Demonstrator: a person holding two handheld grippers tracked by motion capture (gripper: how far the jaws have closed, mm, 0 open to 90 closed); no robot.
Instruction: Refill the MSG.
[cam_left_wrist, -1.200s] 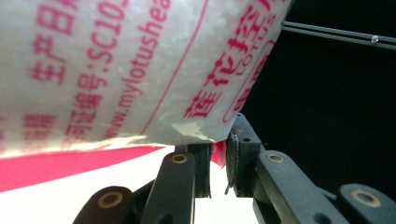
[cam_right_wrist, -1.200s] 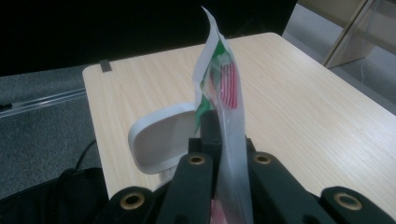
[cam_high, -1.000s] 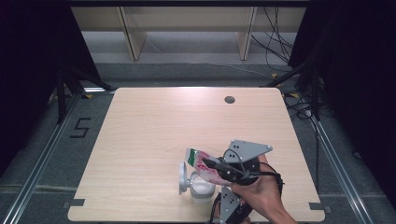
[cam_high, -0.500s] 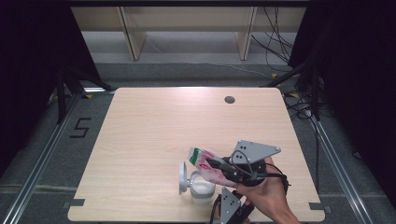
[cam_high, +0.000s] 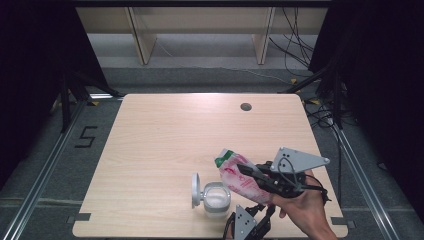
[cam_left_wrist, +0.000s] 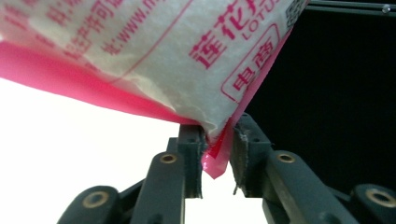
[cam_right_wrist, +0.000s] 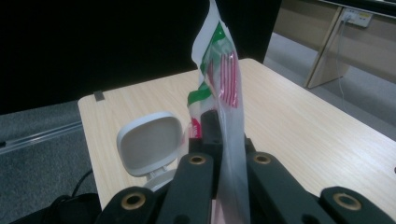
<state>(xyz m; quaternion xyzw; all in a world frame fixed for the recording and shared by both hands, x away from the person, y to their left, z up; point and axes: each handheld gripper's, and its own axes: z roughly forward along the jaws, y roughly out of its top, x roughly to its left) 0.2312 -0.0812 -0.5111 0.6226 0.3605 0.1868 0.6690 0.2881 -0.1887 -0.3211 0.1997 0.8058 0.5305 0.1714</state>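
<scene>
Two tongs work at the near edge of the desk (cam_high: 165, 145). The left tongs (cam_high: 248, 223) sit lowest in the high view, at the desk's front edge just right of the container, pointing up toward the bag. In the left gripper view the left tongs (cam_left_wrist: 217, 158) have a pink bottom corner of the bag (cam_left_wrist: 154, 60) between their pads; the jaws have just been opening, and a narrow gap shows on the right side of the corner while the left pad lies against the film. Whether the pads still press on it cannot be told.

Just beyond, the right tongs (cam_high: 246, 171), carried by the person's hand (cam_high: 306, 210), are clamped tight on the bag (cam_high: 240, 176), which hangs tilted above the desk with its green-and-red top end raised toward the far left. In the right gripper view the right tongs (cam_right_wrist: 218, 140) pinch the clear film of the bag (cam_right_wrist: 222, 79) edge-on.

The container (cam_high: 216, 198), clear with white contents, stands on the desk directly below and left of the bag, its white lid (cam_high: 195, 190) hinged open to the left. The lid (cam_right_wrist: 149, 142) also shows left of the jaws in the right gripper view.

Farther off, a dark round hole (cam_high: 245, 106) sits near the desk's far edge.
</scene>
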